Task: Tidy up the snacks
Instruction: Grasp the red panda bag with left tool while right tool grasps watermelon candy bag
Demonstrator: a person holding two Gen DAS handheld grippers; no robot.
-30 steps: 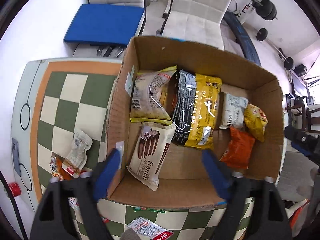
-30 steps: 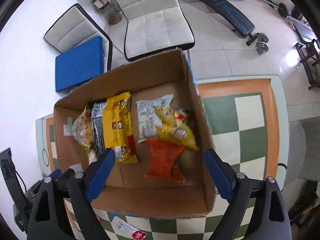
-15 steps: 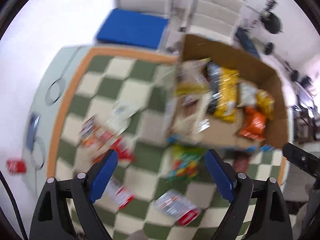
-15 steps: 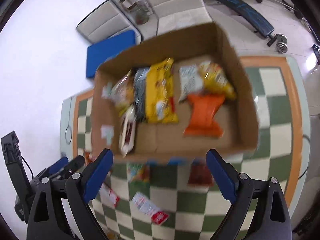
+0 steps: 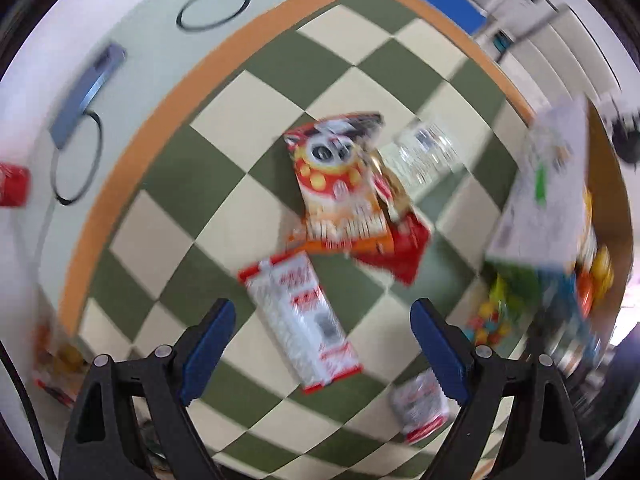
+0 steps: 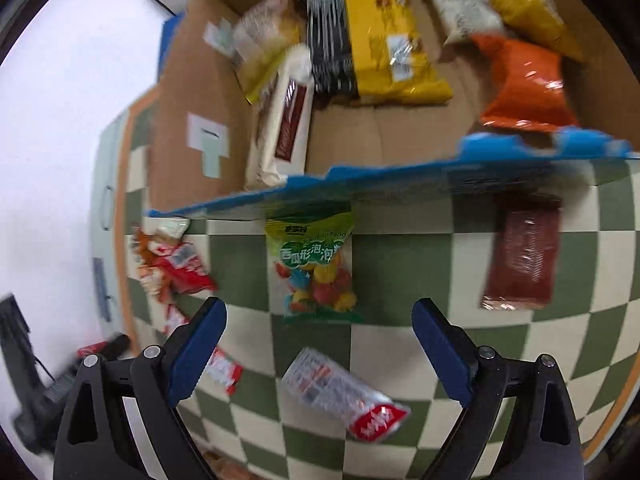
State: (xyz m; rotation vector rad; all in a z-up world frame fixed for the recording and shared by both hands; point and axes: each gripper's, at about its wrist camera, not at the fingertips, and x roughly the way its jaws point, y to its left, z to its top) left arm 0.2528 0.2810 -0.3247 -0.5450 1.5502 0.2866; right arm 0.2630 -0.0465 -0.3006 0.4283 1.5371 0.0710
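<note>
My left gripper [image 5: 322,322] is open and empty above a white and red packet [image 5: 300,320] on the checkered table [image 5: 168,232]. An orange cartoon bag [image 5: 340,188] and a red packet [image 5: 404,248] lie beyond it. My right gripper [image 6: 320,320] is open and empty over a green candy bag [image 6: 316,268]. A clear packet with a red end [image 6: 344,396] lies under it, and a dark red bar [image 6: 520,264] at right. The cardboard box [image 6: 380,140] holds several snacks, among them a yellow bag [image 6: 384,36] and an orange bag [image 6: 524,84].
The box [image 5: 548,184] stands at the right in the left wrist view, with the candy bag [image 5: 492,312] before it. A clear packet [image 5: 424,152], a red can [image 5: 12,184] and a grey phone [image 5: 88,92] lie toward the table's edge. More red packets [image 6: 176,264] lie at left.
Both grippers have pulled back from over the box and dropped toward the table. The left one swung left over the loose packets. The views are blurred by motion.
</note>
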